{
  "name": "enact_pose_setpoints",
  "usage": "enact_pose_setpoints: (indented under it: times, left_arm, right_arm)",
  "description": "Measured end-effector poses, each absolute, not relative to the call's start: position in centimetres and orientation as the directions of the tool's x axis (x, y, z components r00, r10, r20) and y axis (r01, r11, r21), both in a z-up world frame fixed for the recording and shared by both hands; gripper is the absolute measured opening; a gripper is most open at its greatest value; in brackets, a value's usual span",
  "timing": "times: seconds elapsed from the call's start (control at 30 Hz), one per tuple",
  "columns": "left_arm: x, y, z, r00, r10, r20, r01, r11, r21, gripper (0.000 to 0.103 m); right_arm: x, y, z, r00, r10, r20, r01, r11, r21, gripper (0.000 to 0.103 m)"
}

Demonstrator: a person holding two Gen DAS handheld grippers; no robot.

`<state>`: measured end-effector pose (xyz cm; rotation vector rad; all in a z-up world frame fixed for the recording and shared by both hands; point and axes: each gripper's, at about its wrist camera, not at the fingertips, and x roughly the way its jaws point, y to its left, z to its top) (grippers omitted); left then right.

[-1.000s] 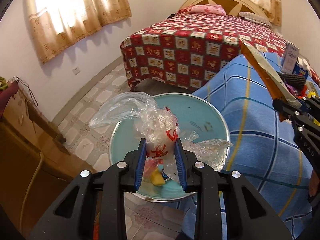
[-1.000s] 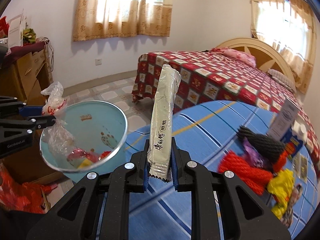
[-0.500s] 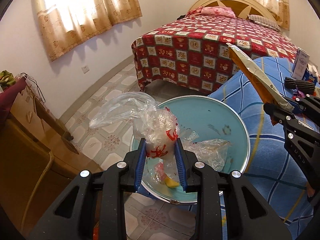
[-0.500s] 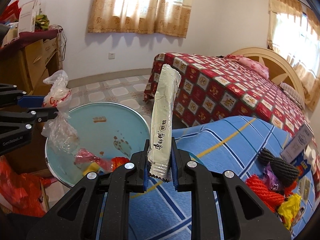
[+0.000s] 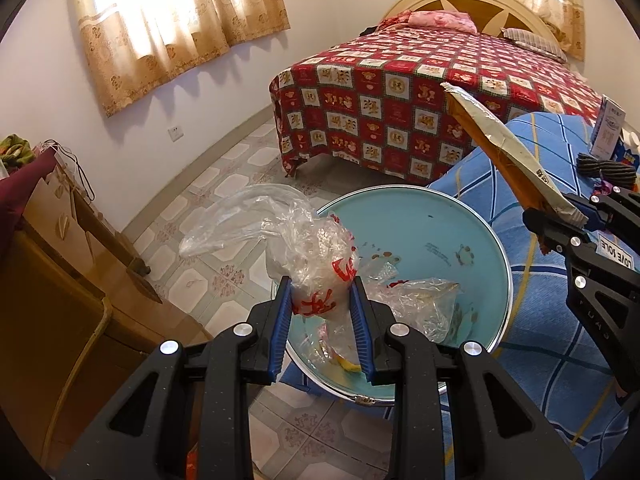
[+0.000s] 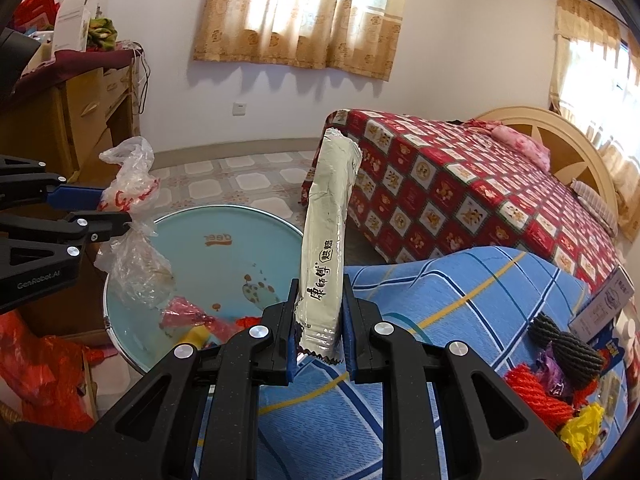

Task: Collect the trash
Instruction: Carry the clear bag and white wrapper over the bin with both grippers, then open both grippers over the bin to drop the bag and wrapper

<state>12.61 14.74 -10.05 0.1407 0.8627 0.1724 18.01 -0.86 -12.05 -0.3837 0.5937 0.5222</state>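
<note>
At lower centre, the teal basin (image 5: 432, 236) holds crumpled clear plastic and red and yellow wrappers (image 6: 200, 320). The left gripper (image 5: 322, 320) clamps a clear plastic bag (image 5: 312, 264) over the basin. The right gripper (image 6: 320, 332) pinches a long beige wrapper (image 6: 326, 240) upright, at centre frame.

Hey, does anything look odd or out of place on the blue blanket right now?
Yes. A heap of trash lies loose on the blue blanket to the right: red netting, black foam netting, yellow and purple wrappers. It is still outside the basin.

A blue striped cloth (image 6: 460, 312) carries black netting (image 6: 564, 346), red netting (image 6: 536, 396) and wrappers
</note>
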Motion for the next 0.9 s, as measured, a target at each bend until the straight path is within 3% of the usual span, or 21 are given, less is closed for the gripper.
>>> enact_pose_setpoints:
  times: [0.77,0.9]
  left_arm:
    - [12.3,14.5,-10.5,0.634,0.191,-0.749,-0.090,0.981,0.174,0.031]
    - [12.2,14.4,-10.3,0.641,0.182,-0.745,-0.085,0.982,0.167,0.034]
  right_arm:
    - [17.5,0.1,-12.2,0.678,0.396,-0.620,-0.623,0.756,-0.198,0.019]
    - [17.4,0.3,-12.3,0.672,0.405,-0.620,-0.634,0.748,-0.199,0.024]
